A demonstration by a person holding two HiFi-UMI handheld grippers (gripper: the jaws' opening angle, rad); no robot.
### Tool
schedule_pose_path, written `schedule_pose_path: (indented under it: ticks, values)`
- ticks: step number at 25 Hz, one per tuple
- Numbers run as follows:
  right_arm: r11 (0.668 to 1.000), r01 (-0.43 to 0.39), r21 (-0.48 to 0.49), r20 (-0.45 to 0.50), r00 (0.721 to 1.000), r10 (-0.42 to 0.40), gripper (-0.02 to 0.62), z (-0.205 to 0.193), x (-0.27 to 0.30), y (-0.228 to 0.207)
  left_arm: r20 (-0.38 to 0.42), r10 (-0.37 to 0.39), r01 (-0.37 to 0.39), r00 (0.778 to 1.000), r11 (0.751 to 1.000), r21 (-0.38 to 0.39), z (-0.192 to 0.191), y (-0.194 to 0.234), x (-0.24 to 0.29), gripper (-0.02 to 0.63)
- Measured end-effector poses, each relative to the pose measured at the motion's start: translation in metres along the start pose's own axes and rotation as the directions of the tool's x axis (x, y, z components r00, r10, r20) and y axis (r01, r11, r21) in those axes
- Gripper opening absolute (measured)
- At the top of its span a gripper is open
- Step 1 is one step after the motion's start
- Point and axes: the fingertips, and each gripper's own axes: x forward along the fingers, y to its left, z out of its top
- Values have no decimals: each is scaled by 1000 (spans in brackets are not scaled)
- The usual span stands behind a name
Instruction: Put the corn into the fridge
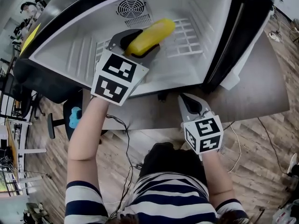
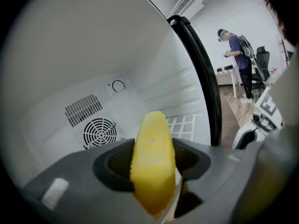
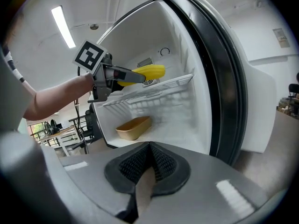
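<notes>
Corn: a yellow corn cob (image 1: 150, 35) is inside the open fridge, over the white wire shelf (image 1: 188, 37) and apart from it; in the right gripper view its free end (image 3: 148, 71) points toward the back wall.
Left gripper: the grey left gripper (image 1: 139, 45) reaches into the cabinet; its jaws are clamped on the cob, one dark pad on each side; in the left gripper view the cob (image 2: 153, 164) stands up between the pads and covers part of the shelf behind.
Right gripper: the right gripper (image 1: 188, 101) is outside the fridge, low in front of it, over the brown table top (image 1: 254, 94); its ribbed pads (image 3: 161, 164) are pressed together at the tips; nothing is between them.
Fridge: a small fridge with white inner walls (image 1: 70, 55) and a black seal on its frame; a round fan grille (image 1: 131, 7) is on the back wall; the white door (image 3: 264, 111) stands open at the right.
Below the shelf: a tan oval tray (image 3: 133, 127) lies on the fridge floor.
Person: wears a striped shirt (image 1: 163, 197); both forearms are bare.
Background: another person (image 2: 238, 55) stands well away in the room.
</notes>
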Motion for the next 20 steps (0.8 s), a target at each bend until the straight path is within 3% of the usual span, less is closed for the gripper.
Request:
schedule_pose_path:
  ticks: [20]
  values:
    - [999,30,38,-3,1000,-30,-8,-24,4,-15,-76,5,-1,997,998,56,-5,-4,37,0]
